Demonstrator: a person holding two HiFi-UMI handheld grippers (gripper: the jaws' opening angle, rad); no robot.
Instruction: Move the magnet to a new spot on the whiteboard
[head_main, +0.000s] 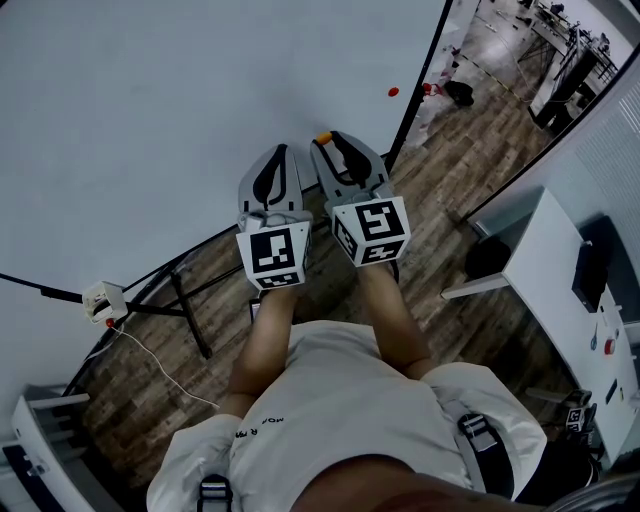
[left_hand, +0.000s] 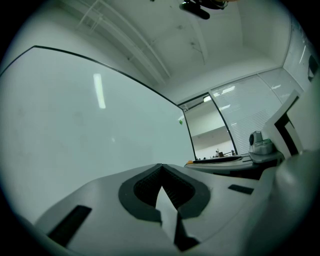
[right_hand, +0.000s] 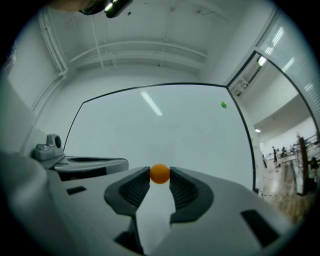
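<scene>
A small round orange magnet (right_hand: 160, 174) sits between the tips of my right gripper (right_hand: 160, 176), whose pads press on it from both sides, right in front of the whiteboard (right_hand: 165, 130). From the head view the orange magnet (head_main: 323, 137) shows at the tip of the right gripper (head_main: 326, 142), against the whiteboard (head_main: 150, 100). Whether it touches the board I cannot tell. My left gripper (head_main: 280, 152) is held close beside it on the left. The left gripper (left_hand: 161, 166) has its jaws meeting at the tips with nothing between them.
A green magnet (right_hand: 223, 104) sticks near the board's upper right corner. A red magnet (head_main: 393, 92) sits by the board's frame. The board's stand legs and a cable with a white box (head_main: 103, 300) lie on the wooden floor. A white desk (head_main: 560, 270) stands at right.
</scene>
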